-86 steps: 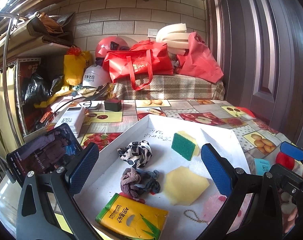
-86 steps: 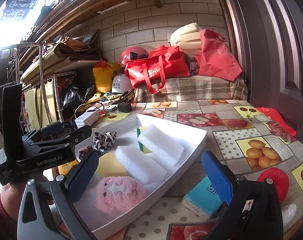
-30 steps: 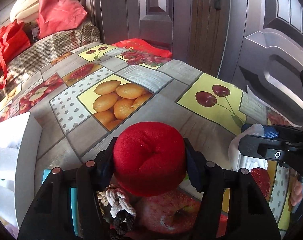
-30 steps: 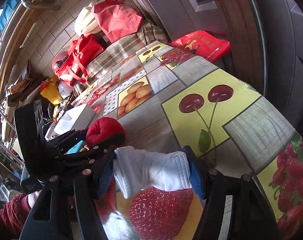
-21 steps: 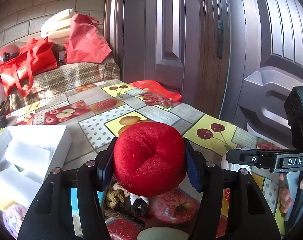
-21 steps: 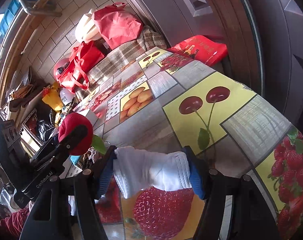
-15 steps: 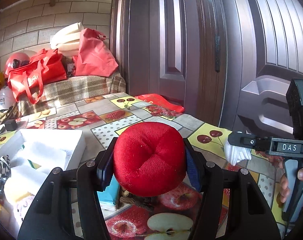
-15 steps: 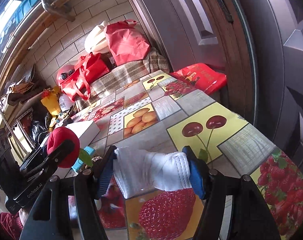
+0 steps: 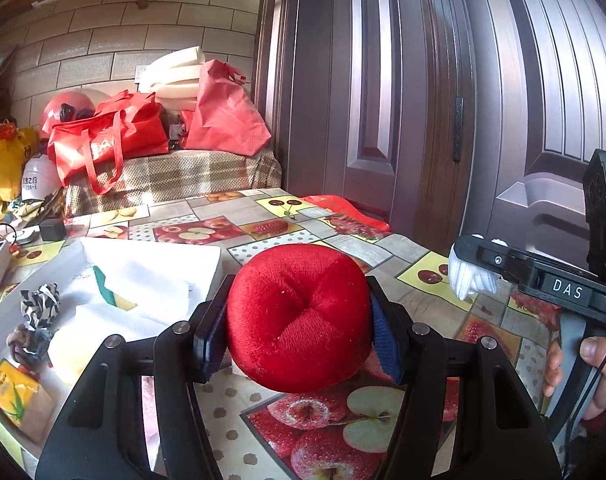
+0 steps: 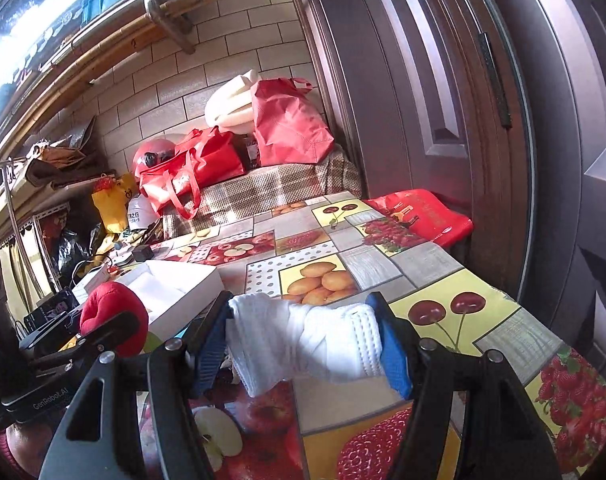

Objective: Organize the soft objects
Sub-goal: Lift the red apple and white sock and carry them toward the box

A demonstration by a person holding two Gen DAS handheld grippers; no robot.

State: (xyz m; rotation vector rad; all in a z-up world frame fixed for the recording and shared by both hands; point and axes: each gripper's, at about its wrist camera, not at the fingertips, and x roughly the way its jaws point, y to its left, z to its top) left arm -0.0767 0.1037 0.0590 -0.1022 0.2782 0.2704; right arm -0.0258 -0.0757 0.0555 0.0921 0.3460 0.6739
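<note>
The left gripper (image 9: 299, 320) clamps a red plush ball (image 9: 299, 316) above the table (image 9: 415, 248); the right gripper (image 10: 305, 340) grips a white cloth (image 10: 303, 340). Several soft things already lie in the white box (image 9: 207, 256); these two are probably headed there next.

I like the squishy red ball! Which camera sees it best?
The left wrist view: the red plush ball fills the middle, squeezed in the left gripper. The right wrist view shows only a small part of it, at the left edge.
</note>
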